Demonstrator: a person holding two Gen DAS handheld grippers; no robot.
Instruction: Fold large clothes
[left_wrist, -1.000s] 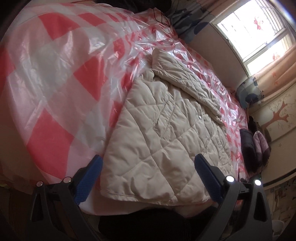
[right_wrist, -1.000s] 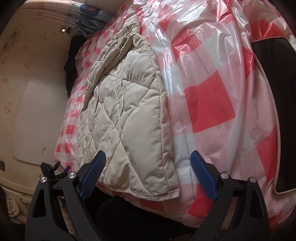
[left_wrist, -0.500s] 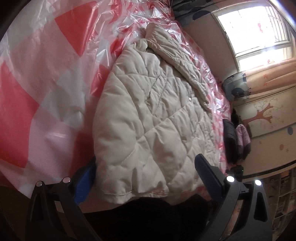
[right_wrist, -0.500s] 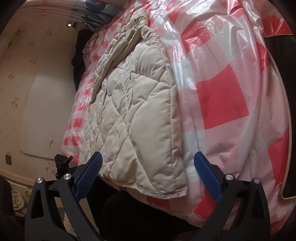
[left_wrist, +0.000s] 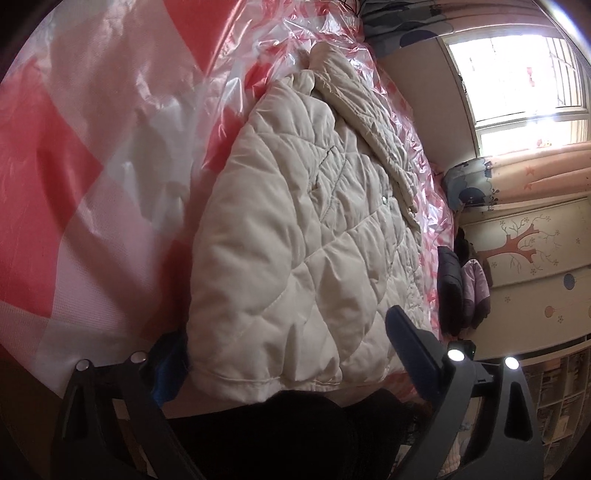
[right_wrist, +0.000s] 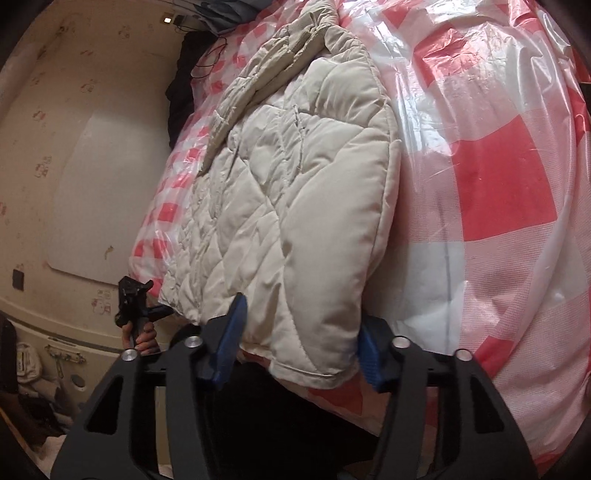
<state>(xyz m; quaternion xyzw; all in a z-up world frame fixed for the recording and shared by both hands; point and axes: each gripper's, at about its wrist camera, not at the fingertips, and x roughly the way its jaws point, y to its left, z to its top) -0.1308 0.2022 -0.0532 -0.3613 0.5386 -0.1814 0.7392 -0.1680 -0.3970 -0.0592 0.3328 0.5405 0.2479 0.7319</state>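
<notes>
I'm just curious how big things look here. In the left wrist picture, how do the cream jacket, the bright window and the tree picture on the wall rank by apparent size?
As they appear in that view:
1. cream jacket, by far the largest, though it lies nearest the camera
2. window
3. tree picture, smallest

The jacket (left_wrist: 295, 236) lies on the sheet (left_wrist: 92, 184) covering the bed (right_wrist: 498, 221), its hem at the near edge and its collar (left_wrist: 354, 92) at the far end. Both grippers' fingers (right_wrist: 227, 339) flank the hem corners. A window (left_wrist: 517, 74) stands right of the bed.
</notes>
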